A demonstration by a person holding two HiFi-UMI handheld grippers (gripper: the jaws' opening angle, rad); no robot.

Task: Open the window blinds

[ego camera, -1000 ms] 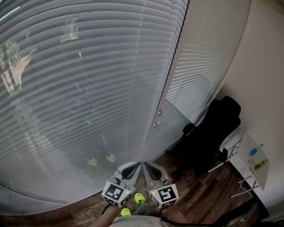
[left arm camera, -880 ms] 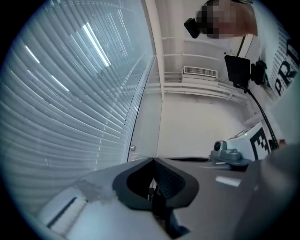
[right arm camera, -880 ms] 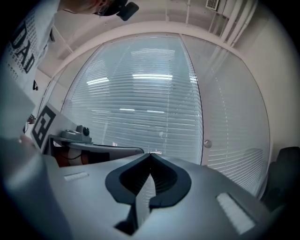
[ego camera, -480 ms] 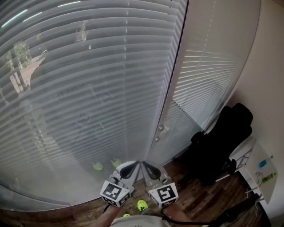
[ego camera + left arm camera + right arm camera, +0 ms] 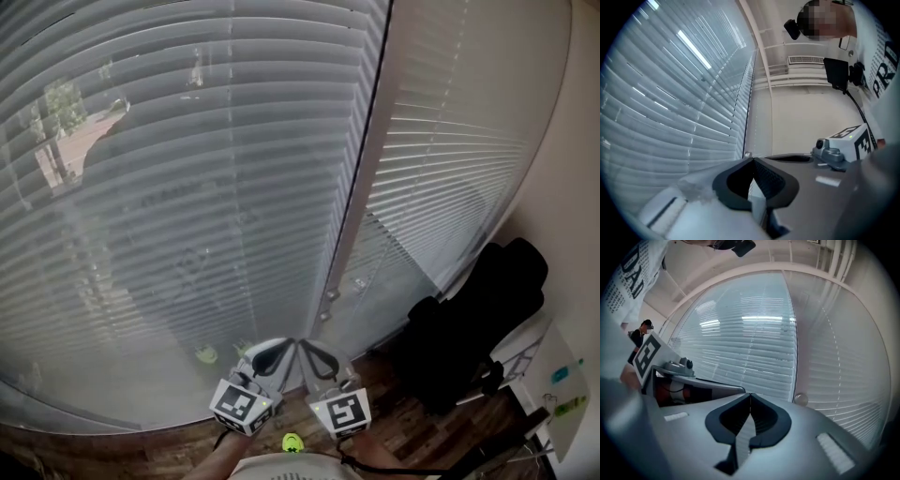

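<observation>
A wide white slatted blind (image 5: 187,187) covers the big window, its slats lying flat and closed. A narrower blind (image 5: 450,178) hangs to its right, past a pale frame post (image 5: 361,178). Two small round knobs (image 5: 326,294) sit low on that post; one knob shows in the left gripper view (image 5: 747,154) and in the right gripper view (image 5: 800,399). My left gripper (image 5: 284,344) (image 5: 752,160) and right gripper (image 5: 302,344) (image 5: 750,394) are side by side at the bottom of the head view, pointing at the post's base. Both are shut with nothing between their pads, short of the blinds.
A black office chair (image 5: 478,319) stands at the right by the narrow blind, with a white desk (image 5: 562,375) beyond it. Dark wood floor (image 5: 412,431) runs below. A yellow-green shoe (image 5: 292,441) shows under the grippers, and its reflection (image 5: 204,354) in the glass.
Both grippers have moved together toward the window. The blinds and post knobs loom larger, and the chair has slid right in the head view. The jaws stayed shut.
</observation>
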